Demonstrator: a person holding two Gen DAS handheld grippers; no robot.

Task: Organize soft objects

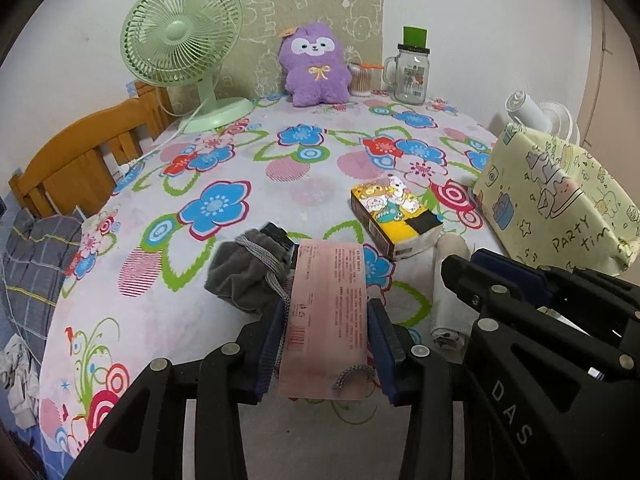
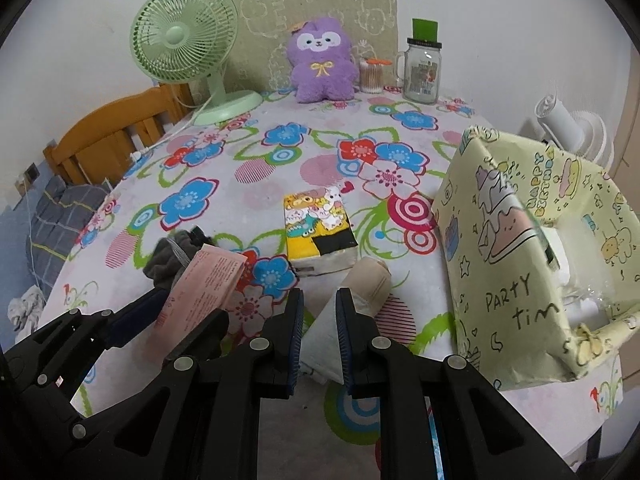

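Grips are set on both sides: the left gripper is clamped on a pink paper band, and the right gripper is clamped on the near corner of a white folded cloth.

Left item: the pink band wraps a grey cloth bundle with a grey cord. The band's long axis runs along the fingers, from 6 o'clock to 12 o'clock in the left view. The grey bundle hangs out at 10 o'clock from the clamped band. The material looks limp and creased; it will likely sag when carried.

Right item: the white cloth runs from the jaws toward 1 o'clock in the right view and meets a beige roll that lies flat on the flowered tablecloth. Whether cloth and roll are one piece cannot be told.

Key relation: the yellow printed box stands open at 2 o'clock from the right gripper, just beside its load, and at 2 o'clock but farther off from the left gripper. The right hand is nearer; the left load would have to cross the right gripper to reach it. In my judgement the box is the likely destination.

A tissue pack lies at 12 o'clock between both grippers and the far edge. A purple plush toy sits upright at the far side, well apart.
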